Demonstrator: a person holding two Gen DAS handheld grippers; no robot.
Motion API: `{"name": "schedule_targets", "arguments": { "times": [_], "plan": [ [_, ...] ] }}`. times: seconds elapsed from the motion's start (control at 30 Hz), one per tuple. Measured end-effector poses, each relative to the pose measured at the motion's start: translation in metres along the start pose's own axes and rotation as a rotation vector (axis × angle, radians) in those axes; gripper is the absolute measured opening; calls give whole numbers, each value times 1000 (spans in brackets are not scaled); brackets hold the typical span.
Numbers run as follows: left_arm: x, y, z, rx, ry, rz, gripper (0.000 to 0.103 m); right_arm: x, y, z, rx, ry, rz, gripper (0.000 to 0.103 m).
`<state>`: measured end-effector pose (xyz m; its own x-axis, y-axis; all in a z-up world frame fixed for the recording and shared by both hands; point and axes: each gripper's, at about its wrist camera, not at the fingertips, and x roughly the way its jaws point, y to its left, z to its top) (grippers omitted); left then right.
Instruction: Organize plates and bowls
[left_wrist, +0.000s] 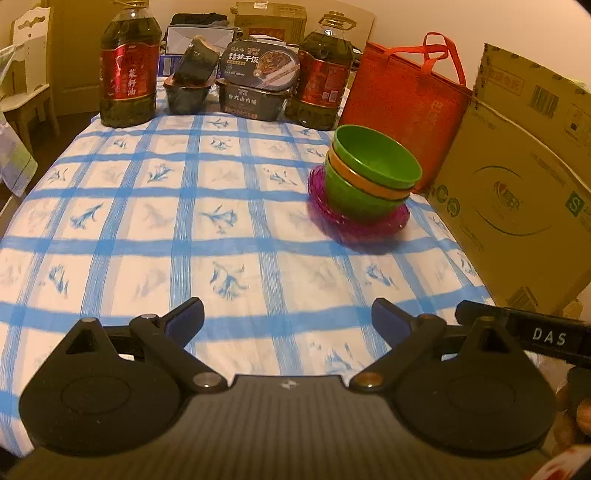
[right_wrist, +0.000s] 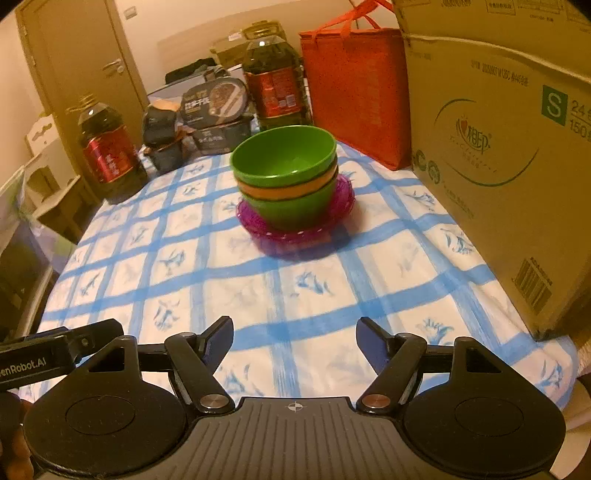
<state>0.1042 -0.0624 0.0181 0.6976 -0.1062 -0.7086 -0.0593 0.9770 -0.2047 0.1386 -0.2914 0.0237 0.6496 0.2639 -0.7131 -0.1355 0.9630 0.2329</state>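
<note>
A stack of bowls (left_wrist: 373, 173) (right_wrist: 286, 173), green on top, orange in the middle, green below, sits on stacked purple plates (left_wrist: 332, 218) (right_wrist: 295, 232) on the blue-checked tablecloth. In the left wrist view the stack is at the right, far ahead. In the right wrist view it is straight ahead at centre. My left gripper (left_wrist: 288, 317) is open and empty, low over the near table. My right gripper (right_wrist: 294, 334) is open and empty, well short of the stack.
Two oil bottles (left_wrist: 129, 70) (left_wrist: 325, 74), black food containers (left_wrist: 255, 81), an orange bag (left_wrist: 402, 107) (right_wrist: 354, 92) and a large cardboard box (left_wrist: 517, 177) (right_wrist: 498, 155) line the back and right. A chair (left_wrist: 26, 74) stands left of the table.
</note>
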Motion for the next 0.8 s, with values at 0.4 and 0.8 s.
{"name": "schedule_targets", "arguments": {
  "times": [0.4,0.8],
  "plan": [
    [-27,-2,-29,20,5,25,96,-21,12,-31,-5,18,17,74],
    [-26,-6,-36,46,6,43,96,-26,12,-44,6,25,5,74]
  ]
}}
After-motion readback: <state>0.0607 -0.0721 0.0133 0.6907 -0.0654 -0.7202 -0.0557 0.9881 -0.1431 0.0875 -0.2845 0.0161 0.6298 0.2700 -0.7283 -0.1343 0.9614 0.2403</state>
